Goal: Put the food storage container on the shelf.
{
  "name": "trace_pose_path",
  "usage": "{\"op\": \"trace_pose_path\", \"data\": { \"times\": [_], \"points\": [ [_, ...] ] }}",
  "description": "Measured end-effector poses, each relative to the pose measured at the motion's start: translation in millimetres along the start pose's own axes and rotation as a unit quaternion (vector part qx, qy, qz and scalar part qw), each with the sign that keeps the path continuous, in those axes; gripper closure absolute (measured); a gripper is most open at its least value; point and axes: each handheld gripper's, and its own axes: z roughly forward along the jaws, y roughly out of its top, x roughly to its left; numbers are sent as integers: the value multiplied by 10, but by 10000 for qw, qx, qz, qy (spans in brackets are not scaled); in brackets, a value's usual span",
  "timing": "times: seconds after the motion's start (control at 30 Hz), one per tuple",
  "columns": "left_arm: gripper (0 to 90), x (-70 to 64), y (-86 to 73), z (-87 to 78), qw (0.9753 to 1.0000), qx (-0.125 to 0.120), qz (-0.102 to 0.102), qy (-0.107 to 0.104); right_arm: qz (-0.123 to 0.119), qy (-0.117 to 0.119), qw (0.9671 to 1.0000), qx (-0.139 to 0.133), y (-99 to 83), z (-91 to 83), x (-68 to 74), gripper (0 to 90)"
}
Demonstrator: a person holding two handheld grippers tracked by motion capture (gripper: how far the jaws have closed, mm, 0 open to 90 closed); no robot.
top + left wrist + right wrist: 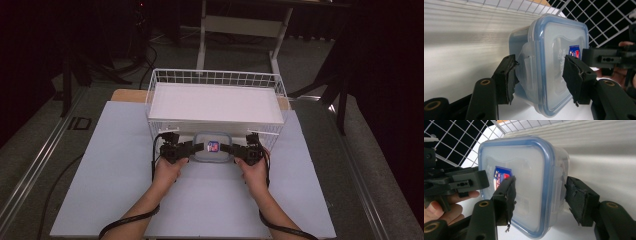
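A clear plastic food container (214,148) with a blue-rimmed lid and a small red and blue label is held between my two grippers, just in front of the wire basket. My left gripper (200,146) clamps its left end, one pad on the side latch and the other on the lid (554,50). My right gripper (224,148) clamps the opposite end the same way, one pad on the lid (529,165) and the other against the underside. In the left gripper view, the right gripper (604,58) shows beyond the container.
A white wire basket (215,77) with a white board (215,102) lying in it stands directly behind the container. A pale sheet (125,175) covers the table, with open surface to both sides and in front. A desk frame stands on the floor beyond.
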Motion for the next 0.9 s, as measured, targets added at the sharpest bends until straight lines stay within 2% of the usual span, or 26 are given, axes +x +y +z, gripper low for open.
{"op": "trace_pose_path", "data": {
  "times": [0.03, 0.07, 0.1, 0.13, 0.23, 0.3, 0.37, 0.4, 0.47, 0.6, 0.67, 0.73, 0.83, 0.9],
  "points": [
    [457, -1, -1, 5, 10000, -22, -16, 9, -22, 0, 10000, -42, -7, 3, -7, 415],
    [450, -7, -3, 11, 9999, 8, 108, 36, -19, 10, 10000, -64, -9, 7, -11, 413],
    [433, -7, -3, 11, 9999, 8, 108, 36, -19, 10, 10000, -64, -9, 7, -11, 413],
    [414, -30, -1, 23, 9993, 60, 359, 122, -107, -2, 9999, -100, -3, 20, -13, 400],
    [403, -32, 15, 37, 9987, 65, 487, 157, -221, -29, 9996, -146, -4, 30, -8, 390],
    [394, -28, 30, 41, 9987, 15, 474, 210, -308, -54, 9993, -228, -4, 40, -13, 386],
    [434, -44, 47, 33, 9977, -60, 531, 412, -475, -203, 9982, -295, 11, 48, -8, 394],
    [443, -24, 57, 42, 9975, -28, 577, 402, -499, -295, 9979, -286, 18, 56, -8, 374],
    [437, -4, 65, 53, 9974, -61, 604, 378, -604, -295, 9973, -308, 29, 67, -27, 381],
    [434, -14, 77, 58, 9974, -26, 600, 395, -565, -400, 9973, -235, 31, 52, 16, 395],
    [434, -18, 67, 38, 9974, -38, 577, 429, -732, -415, 9960, -296, 41, 29, 15, 397],
    [434, -27, 50, 2, 9982, -87, 471, 356, -873, -525, 9942, -335, 39, -14, 26, 397],
    [434, -53, 29, -56, 9976, -49, 589, 349, -967, -598, 9930, -322, 1, -105, 79, 394],
    [434, -79, 14, -99, 9965, 17, 760, 341, -1036, -594, 9923, -332, -14, -128, 99, 395]
  ]
}}
